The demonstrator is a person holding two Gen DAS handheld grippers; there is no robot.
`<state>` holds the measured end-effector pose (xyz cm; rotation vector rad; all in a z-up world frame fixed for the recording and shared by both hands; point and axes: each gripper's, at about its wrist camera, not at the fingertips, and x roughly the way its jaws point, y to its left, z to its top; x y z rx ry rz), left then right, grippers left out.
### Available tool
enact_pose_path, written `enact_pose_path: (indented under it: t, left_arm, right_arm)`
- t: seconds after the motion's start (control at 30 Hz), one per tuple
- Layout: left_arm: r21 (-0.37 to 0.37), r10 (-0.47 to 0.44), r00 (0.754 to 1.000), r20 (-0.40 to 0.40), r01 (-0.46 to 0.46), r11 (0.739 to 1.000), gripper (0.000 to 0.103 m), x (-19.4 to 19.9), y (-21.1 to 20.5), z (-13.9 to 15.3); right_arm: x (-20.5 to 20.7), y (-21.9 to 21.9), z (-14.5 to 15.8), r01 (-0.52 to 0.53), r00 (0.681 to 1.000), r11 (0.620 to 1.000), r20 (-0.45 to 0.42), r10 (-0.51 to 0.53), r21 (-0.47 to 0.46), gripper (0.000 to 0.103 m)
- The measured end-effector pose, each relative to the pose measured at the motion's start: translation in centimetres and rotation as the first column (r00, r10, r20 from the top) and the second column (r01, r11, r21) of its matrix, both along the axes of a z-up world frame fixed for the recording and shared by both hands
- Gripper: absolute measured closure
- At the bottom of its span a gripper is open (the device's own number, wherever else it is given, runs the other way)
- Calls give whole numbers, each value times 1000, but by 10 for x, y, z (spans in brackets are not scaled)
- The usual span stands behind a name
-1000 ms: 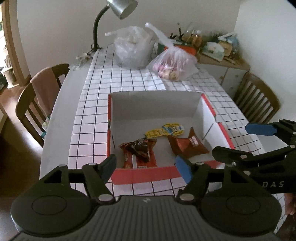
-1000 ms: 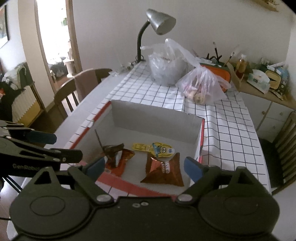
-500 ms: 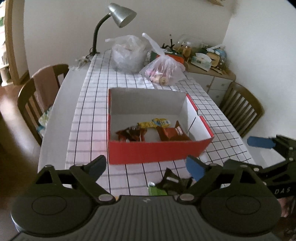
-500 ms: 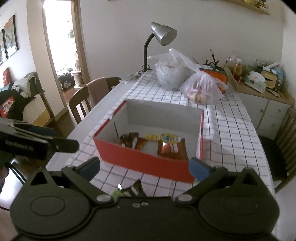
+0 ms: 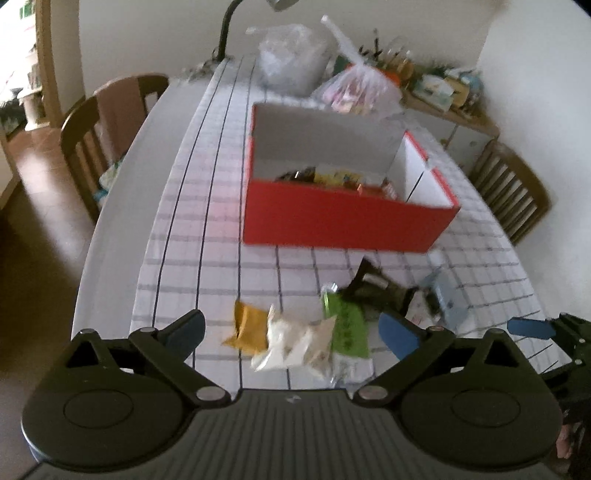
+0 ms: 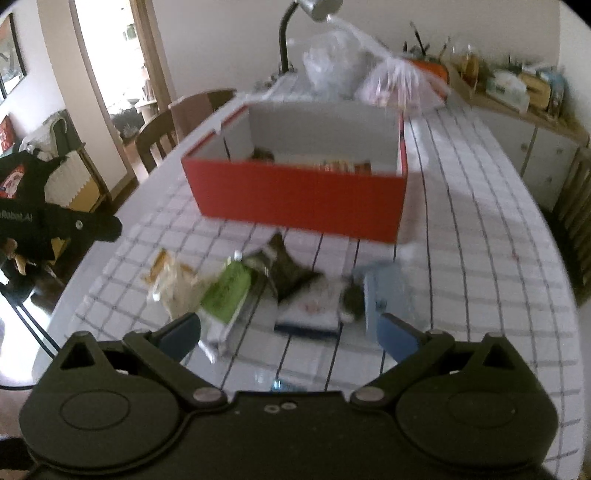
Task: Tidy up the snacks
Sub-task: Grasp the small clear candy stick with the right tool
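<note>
A red cardboard box (image 5: 347, 221) (image 6: 295, 201), white inside, stands on the checked tablecloth with several snack packets in it. In front of it lie loose packets: yellow (image 5: 247, 326), white (image 5: 295, 347), green (image 5: 345, 326) (image 6: 229, 290), dark (image 5: 373, 288) (image 6: 291, 271) and light blue (image 5: 445, 297) (image 6: 388, 291). My left gripper (image 5: 291, 332) hangs over the yellow, white and green ones, its jaws opening and holding nothing. Over the green, dark and blue packets, my right gripper (image 6: 288, 332) stands open and empty.
Two plastic bags (image 5: 360, 86) and a desk lamp (image 6: 291, 33) stand behind the box. Wooden chairs (image 5: 110, 122) (image 5: 513, 192) flank the table. A cluttered sideboard (image 6: 517, 88) lies at the far right. The table's rounded near edge (image 5: 107, 258) is on the left.
Both grippers have drawn back from over the box and sunk toward the near end of the table. The loose packets have come into view. The left jaws have spread wider.
</note>
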<state>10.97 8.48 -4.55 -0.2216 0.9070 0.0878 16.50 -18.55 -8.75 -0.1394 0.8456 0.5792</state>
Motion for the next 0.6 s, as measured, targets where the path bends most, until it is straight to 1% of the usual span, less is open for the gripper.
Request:
enact_pose_path:
  t: [0.17,0.3,0.4,0.47,0.53,0.6]
  left_arm:
    - [-4,9,999,-52,-9,1000,2,-8,0,-19]
    - [-10,20,996,-89,-21,1000,2,-10,-1,-33]
    - [-12,20,995,-100,-22,1000,2,-12,-3,-38]
    - [-7,25,994,-108,-26,1000,2,-11,-4,-40]
    - [-9,38,992,-117,-40,999,2,-9,-3,-42]
    - [-14,52,991,-123,-55,998,2,-7,-2,-44]
  right_arm:
    - [-9,-4,-29,-7,999,999,-50,4,-51,7]
    - [-13,0,-47,-43,997,993,-62,36,-114,13]
    - [-10,5,-55,-79,995,987,-77,68,-143,26]
    - [-8,9,-60,-100,993,981,-80,88,-165,30]
    - [-4,12,-63,-119,991,975,-78,106,-185,37]
    - [0,15,-67,-136,989,969,-79,123,-204,51]
